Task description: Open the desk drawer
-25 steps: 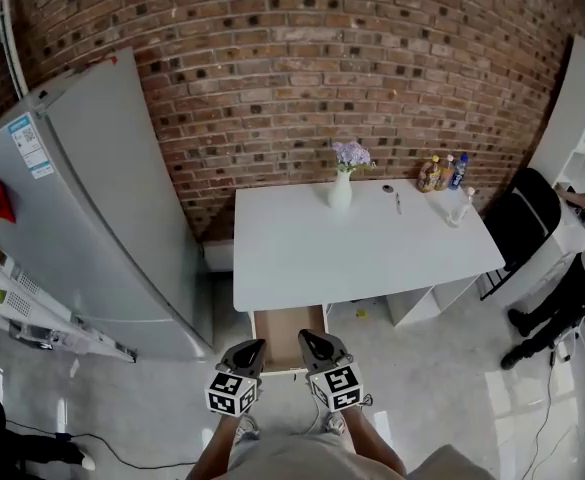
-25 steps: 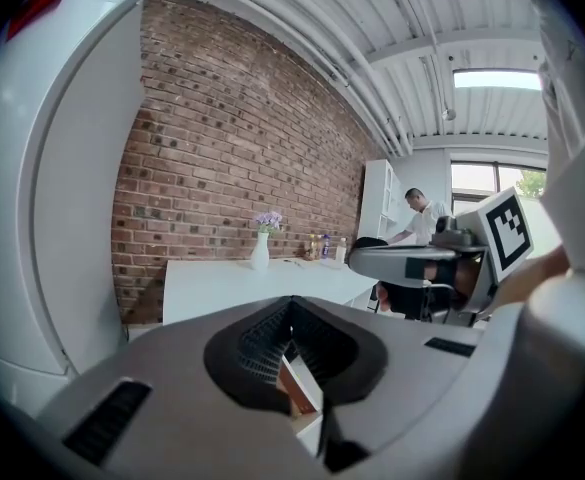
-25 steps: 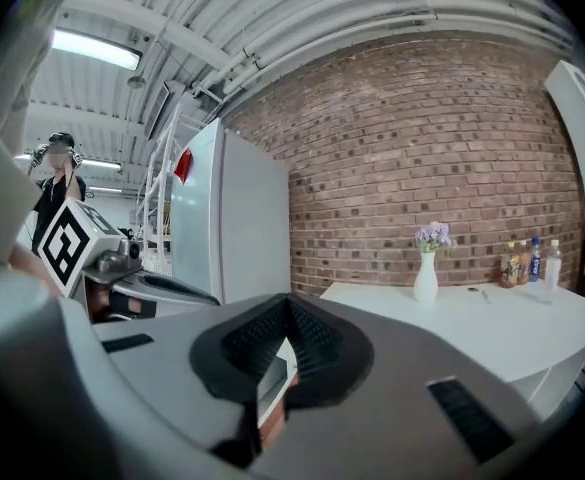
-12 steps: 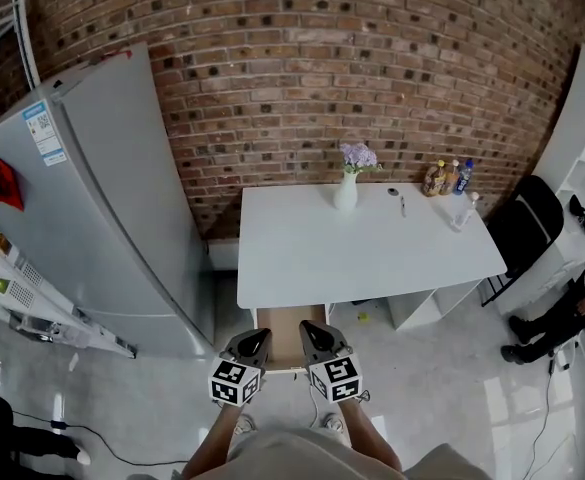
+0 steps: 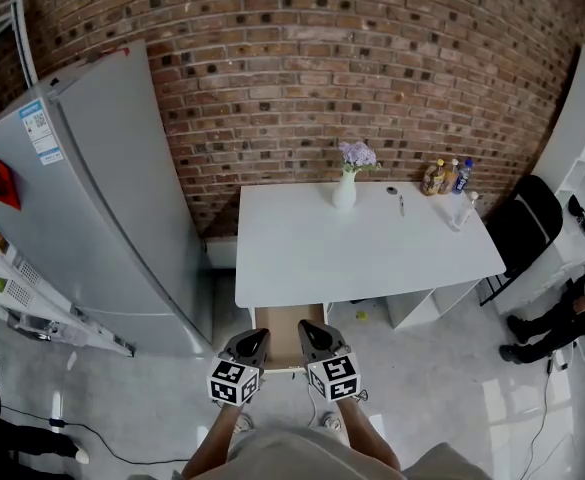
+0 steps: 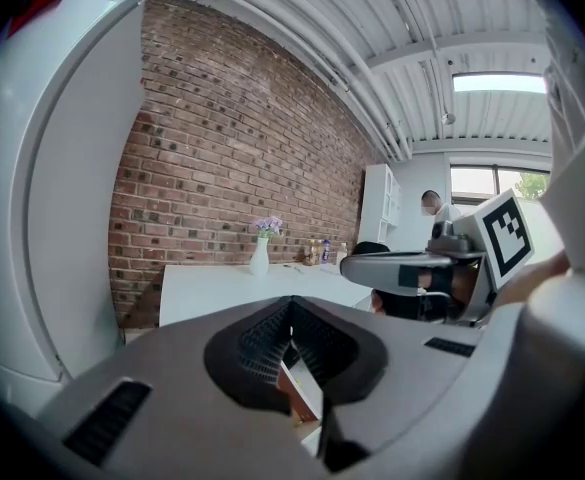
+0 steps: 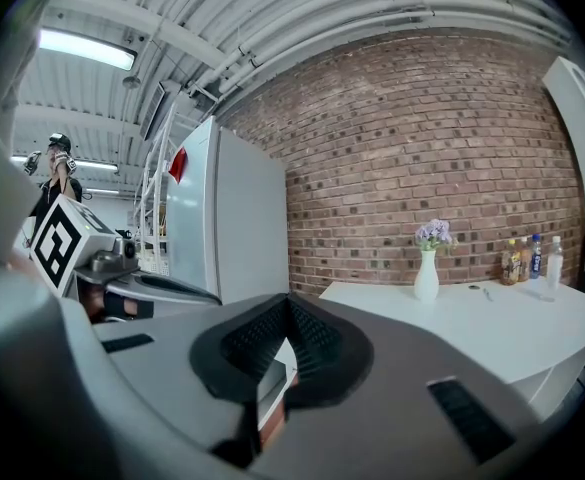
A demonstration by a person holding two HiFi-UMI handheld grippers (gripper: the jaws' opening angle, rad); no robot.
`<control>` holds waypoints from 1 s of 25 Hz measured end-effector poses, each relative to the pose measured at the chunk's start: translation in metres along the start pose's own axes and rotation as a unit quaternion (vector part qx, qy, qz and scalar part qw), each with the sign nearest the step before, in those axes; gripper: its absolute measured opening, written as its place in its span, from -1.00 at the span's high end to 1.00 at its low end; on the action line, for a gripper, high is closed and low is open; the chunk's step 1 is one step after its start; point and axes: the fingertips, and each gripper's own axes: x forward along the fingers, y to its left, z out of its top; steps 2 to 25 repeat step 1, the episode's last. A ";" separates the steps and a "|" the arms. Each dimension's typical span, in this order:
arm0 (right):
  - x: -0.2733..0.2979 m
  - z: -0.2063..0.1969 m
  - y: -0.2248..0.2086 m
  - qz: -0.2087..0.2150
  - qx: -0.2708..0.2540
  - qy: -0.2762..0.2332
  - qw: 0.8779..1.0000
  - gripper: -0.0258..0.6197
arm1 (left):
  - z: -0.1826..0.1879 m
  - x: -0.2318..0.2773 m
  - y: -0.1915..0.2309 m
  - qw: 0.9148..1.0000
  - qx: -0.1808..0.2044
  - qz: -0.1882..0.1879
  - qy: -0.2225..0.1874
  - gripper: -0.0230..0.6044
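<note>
Left gripper (image 6: 292,304): jaws closed, tips meeting, nothing clamped between them. Right gripper (image 7: 290,301): jaws likewise closed tip to tip on nothing. Both point forward and slightly down, side by side, close but not touching.

Desk drawer (image 5: 286,330): it lies directly under and between the two gripper tips, which sit at its near front edge. It stands pulled out from beneath the near edge of the white desk (image 5: 372,258). Its front edge is pale, and its interior shows a plain brown bottom.

Beyond the grippers, at the far side of the desk, a white vase (image 5: 344,192) stands upright holding purple flowers (image 5: 354,154). Ahead and to the right, several bottles (image 5: 444,174) are grouped at the far corner. A grey refrigerator (image 5: 92,198) stands ahead to the left of the left gripper.
</note>
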 end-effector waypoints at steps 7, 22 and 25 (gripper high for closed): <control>0.000 0.000 0.000 0.000 0.000 0.000 1.000 0.87 | 0.000 0.000 0.000 1.000 -0.001 0.001 -0.001 0.89; 0.000 0.000 0.000 0.000 0.000 0.000 1.000 0.87 | 0.000 0.000 0.000 1.000 -0.001 0.001 -0.001 0.89; 0.000 0.000 0.000 0.000 0.000 0.000 1.000 0.87 | 0.000 0.000 0.000 1.000 -0.001 0.001 -0.001 0.89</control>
